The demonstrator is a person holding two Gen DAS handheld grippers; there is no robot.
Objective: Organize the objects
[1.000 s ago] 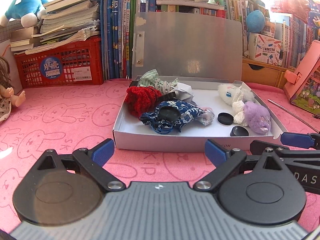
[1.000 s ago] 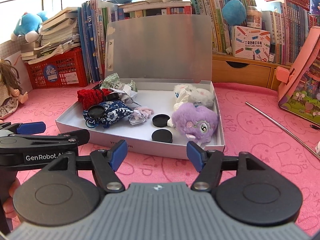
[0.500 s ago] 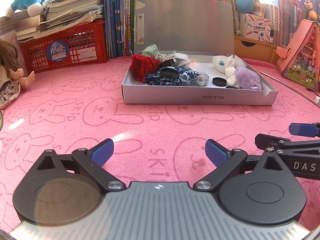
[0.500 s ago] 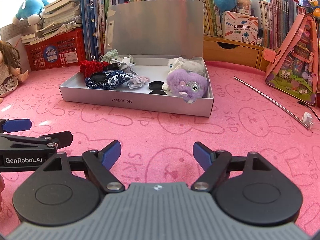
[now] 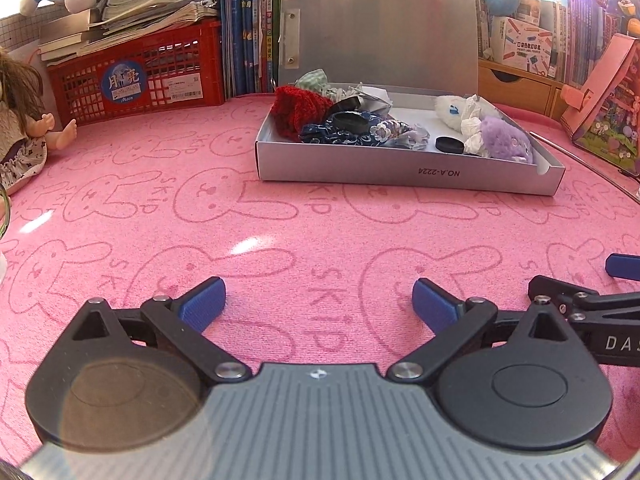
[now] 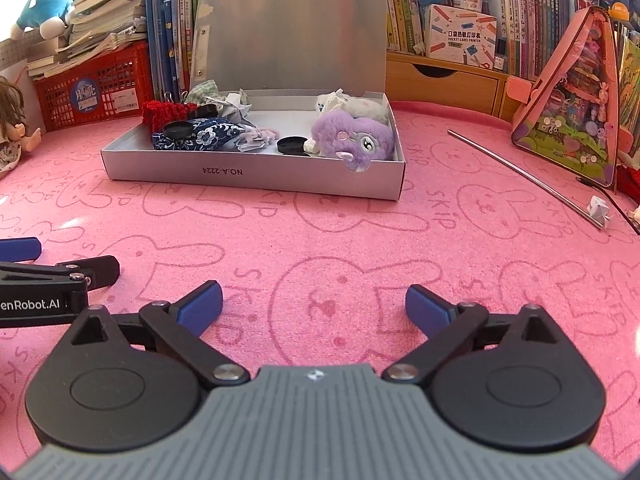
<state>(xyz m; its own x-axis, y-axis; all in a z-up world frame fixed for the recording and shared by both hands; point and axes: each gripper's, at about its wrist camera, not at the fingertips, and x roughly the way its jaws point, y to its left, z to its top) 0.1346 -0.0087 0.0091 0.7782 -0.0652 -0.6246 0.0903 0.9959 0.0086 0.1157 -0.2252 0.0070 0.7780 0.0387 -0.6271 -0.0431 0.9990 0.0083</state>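
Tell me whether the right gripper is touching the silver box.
Apart. The right wrist view shows the right gripper, jaws opening with nothing between them, with a wide stretch of bare pink mat separating it from the silver box.

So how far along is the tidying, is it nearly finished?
Looks nearly done: the purple plush, blue floral pouch and red knit piece already lie in the grey box. Nothing is in hand; the left gripper and right gripper are empty, jaws opening. Left: the lid stands open and a metal rod lies outside.
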